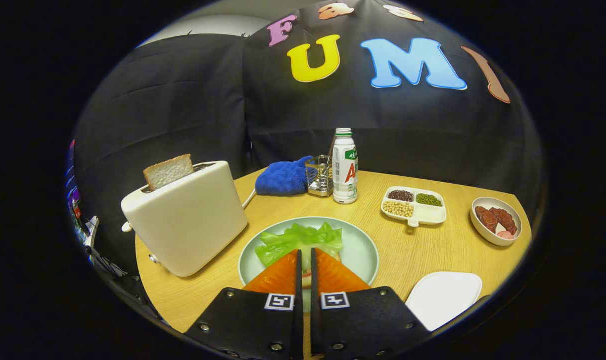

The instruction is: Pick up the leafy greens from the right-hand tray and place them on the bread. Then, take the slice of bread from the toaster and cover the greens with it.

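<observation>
Round wooden table (433, 250) against the booth's black cloth wall. Toaster (188, 220) stands at the left of the table, slice of bread (169, 171) sticking up out of its slot, tilted a little. Plate (363, 250) sits at table centre, just ahead of the fingers; greens (298, 240) lie on it, spread over the bread (336, 256), of which only a sliver shows under the leaves. Gripper (306, 257) hangs over the near side of the plate, fingers drawn close together with only a thin gap between them, nothing visibly clamped; tips lie just short of the greens. White tray (445, 295) to the right of the fingers, bare. Beyond the plate: blue cloth (283, 178), wire holder (319, 176), bottle (345, 167). To the right, divided dish (423, 214) of beans and grains, then bowl (483, 230) with dark red pieces.
</observation>
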`<state>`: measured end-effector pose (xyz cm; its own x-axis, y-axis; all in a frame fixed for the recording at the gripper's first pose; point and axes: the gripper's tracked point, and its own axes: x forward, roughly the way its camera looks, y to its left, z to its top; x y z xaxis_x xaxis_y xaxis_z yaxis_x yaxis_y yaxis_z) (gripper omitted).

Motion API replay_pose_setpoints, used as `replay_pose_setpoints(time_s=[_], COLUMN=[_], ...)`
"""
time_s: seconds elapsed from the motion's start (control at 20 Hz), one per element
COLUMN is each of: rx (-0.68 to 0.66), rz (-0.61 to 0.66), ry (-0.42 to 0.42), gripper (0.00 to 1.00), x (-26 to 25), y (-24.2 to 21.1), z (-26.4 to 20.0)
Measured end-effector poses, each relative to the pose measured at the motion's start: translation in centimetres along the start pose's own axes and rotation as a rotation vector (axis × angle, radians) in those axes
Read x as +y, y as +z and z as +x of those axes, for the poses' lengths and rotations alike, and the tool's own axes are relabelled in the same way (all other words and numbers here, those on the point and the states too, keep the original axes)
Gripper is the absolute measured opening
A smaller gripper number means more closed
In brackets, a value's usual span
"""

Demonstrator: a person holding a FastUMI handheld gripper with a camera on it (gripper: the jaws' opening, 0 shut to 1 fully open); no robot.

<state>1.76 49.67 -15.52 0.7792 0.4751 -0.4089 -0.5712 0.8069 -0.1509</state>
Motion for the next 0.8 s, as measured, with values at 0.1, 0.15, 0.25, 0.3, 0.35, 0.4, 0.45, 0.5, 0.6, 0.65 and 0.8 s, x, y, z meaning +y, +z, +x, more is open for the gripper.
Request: replay_pose_setpoints(time_s=[0.1, 0.15, 0.25, 0.3, 0.35, 0.4, 0.45, 0.5, 0.6, 0.65, 0.8], rx=[0.001, 0.004, -0.008, -0.017, -0.03, -0.043, -0.059, -0.077, -0.122, -0.147, -0.203], rz=[-0.014, -0.019, -0.021, -0.026, -0.034, -0.04, -0.042, -0.036, -0.004, 0.006, 0.008], ry=[-0.028, -0.038, -0.038, -0.047, -0.053, -0.073, -0.092, -0.101, -0.105, -0.11, -0.156], gripper=[0.08, 0.12, 0.22, 0.3, 0.47, 0.59, 0.69, 0.7, 0.7, 0.7, 0.7], x=[-0.4, -0.6, -0.5, -0.7, -0.8, -1.1, -1.4, -1.3, -0.7, -0.4, 0.0], y=[-0.2, -0.5, -0.4, -0.3, -0.1, 0.3, 0.6, 0.7, 1.3, 1.7, 2.5], z=[-0.4, -0.3, -0.4, -0.5, -0.6, -0.8, -1.0, -1.3, -2.1, -2.6, -3.9])
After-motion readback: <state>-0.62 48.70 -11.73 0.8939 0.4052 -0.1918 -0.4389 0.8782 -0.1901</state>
